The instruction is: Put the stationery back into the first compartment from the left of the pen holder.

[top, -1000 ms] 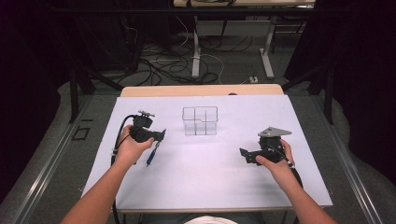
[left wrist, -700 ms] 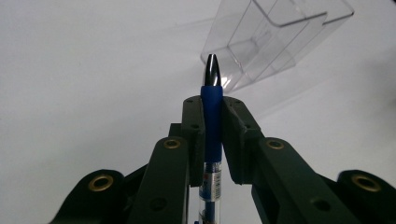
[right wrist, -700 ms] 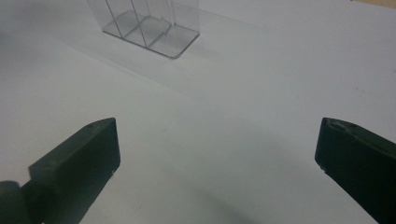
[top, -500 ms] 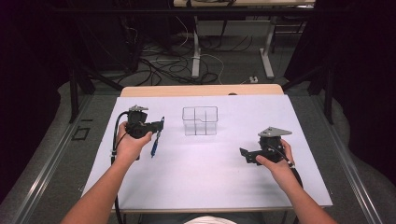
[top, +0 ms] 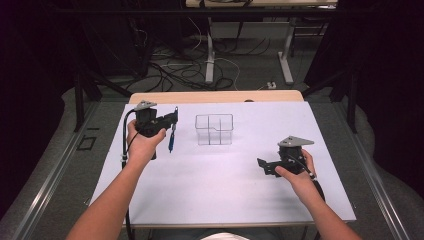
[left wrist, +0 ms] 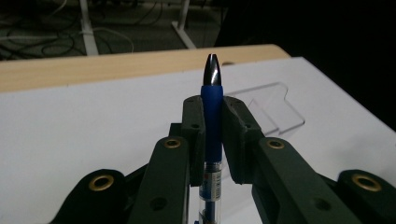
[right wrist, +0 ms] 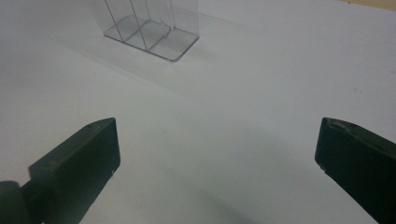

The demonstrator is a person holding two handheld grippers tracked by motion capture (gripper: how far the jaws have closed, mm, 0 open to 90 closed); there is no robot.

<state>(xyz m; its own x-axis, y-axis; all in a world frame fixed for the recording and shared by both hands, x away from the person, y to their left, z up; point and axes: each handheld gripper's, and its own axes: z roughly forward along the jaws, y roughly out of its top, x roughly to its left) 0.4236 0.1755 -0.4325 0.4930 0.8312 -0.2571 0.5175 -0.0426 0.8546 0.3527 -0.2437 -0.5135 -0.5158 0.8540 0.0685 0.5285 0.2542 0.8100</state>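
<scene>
My left gripper (top: 173, 120) is shut on a blue pen (top: 171, 140), which hangs down from the jaws above the white sheet (top: 210, 175) at the left. In the left gripper view the pen (left wrist: 212, 112) stands upright between the two black jaws of the left gripper (left wrist: 213, 109), its dark tip above them. A clear plastic holder with compartments (top: 214, 129) stands on the sheet to the right of the pen. My right gripper (top: 263, 167) rests low at the right, open; in the right gripper view its jaws stand wide apart with nothing between them, the clear holder (right wrist: 150, 28) beyond.
The white sheet covers most of a wooden table (top: 215, 96), whose far edge shows as a bare strip. Beyond the table lie cables and desk legs (top: 210, 55) on a dark floor.
My left hand has lifted the pen off the sheet and raised it, so it now hangs upright. The right hand has stayed in place.
</scene>
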